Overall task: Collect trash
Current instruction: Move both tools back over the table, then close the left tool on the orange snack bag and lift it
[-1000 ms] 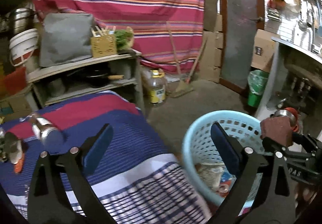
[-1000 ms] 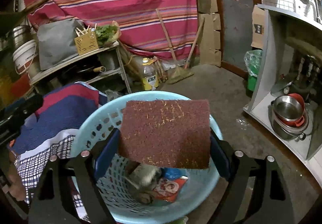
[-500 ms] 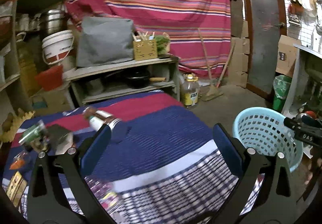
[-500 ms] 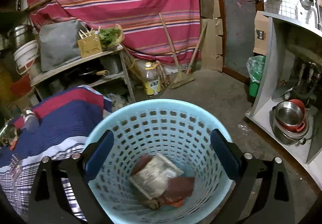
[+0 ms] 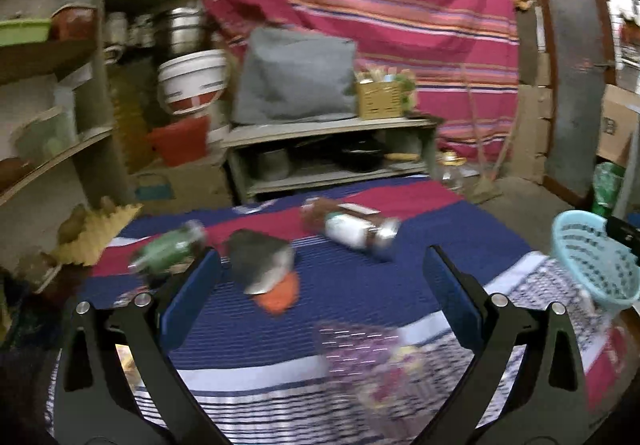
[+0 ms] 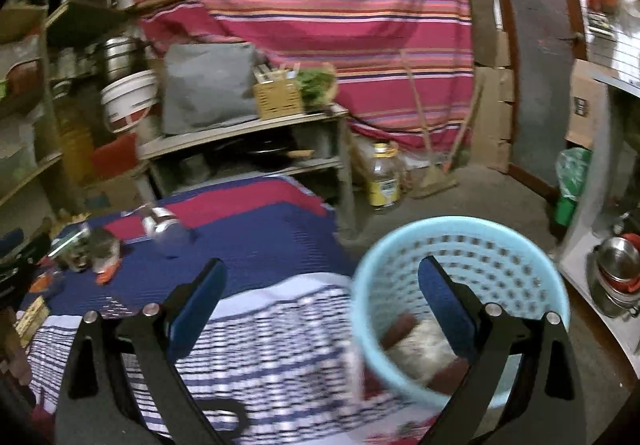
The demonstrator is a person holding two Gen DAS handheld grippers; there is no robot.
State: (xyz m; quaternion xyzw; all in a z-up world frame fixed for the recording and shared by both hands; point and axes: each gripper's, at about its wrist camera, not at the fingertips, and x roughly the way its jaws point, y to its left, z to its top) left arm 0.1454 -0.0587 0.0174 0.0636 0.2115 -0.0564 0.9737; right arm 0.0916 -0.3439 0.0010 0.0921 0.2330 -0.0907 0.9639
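The left gripper (image 5: 320,285) stands open and empty over the worktop (image 5: 360,325), which is draped in a blue, red and white striped cloth. Between and beyond its fingers lies the trash – a dark pouch on an orange scrap (image 5: 264,269), a green bottle (image 5: 168,249) on its side to the left, and a brown jar with a white label (image 5: 352,229) lying further back. A crumpled clear wrapper (image 5: 384,357) sits near the front edge. The right gripper (image 6: 320,297) has just been opening and now gapes wide, nothing between its pads. Its right finger hangs over the pale blue basket (image 6: 500,245) on the floor beside the worktop; a reddish-brown pad (image 6: 396,329) and pale paper (image 6: 420,345) lie inside – details blurred
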